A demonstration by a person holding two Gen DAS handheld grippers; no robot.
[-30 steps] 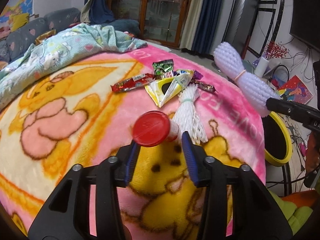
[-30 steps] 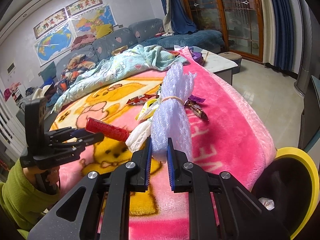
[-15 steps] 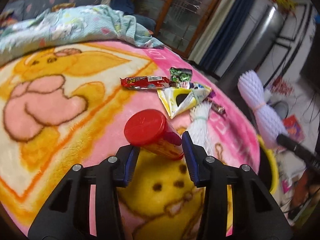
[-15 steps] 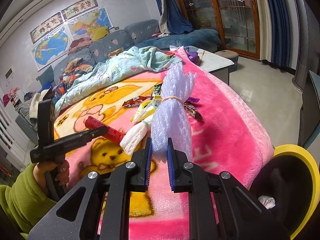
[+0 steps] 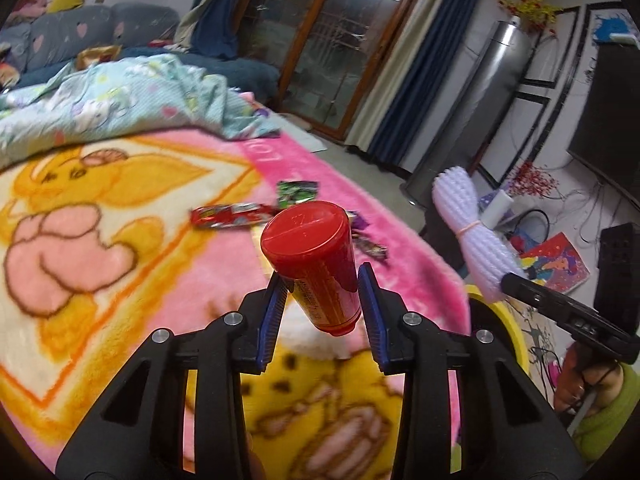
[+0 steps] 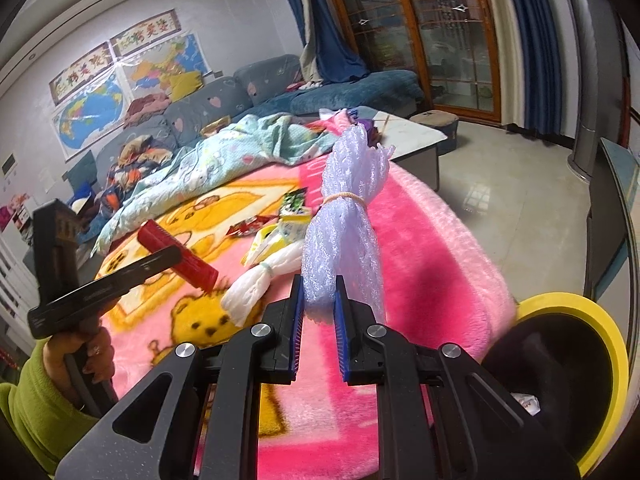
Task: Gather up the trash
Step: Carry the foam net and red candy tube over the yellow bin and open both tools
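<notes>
Off the blanket (image 5: 168, 240), red tube (image 5: 316, 264) apparently lifted

A home living room: sofa (image 6: 208, 108), wall maps (image 6: 92, 112), curtained glass doors (image 6: 440, 32).

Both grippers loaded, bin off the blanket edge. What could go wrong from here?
1. The left gripper has just been closing on the red tube, which sits tilted between the pads, held near its lower end; it may pivot or slip out.
2. The right gripper pinches only the bottom end of the purple foam net bundle; the long free end could sag or catch on the yellow-rimmed bin.
3. Wrappers and the white net bundle lie near the tube's path.
</notes>
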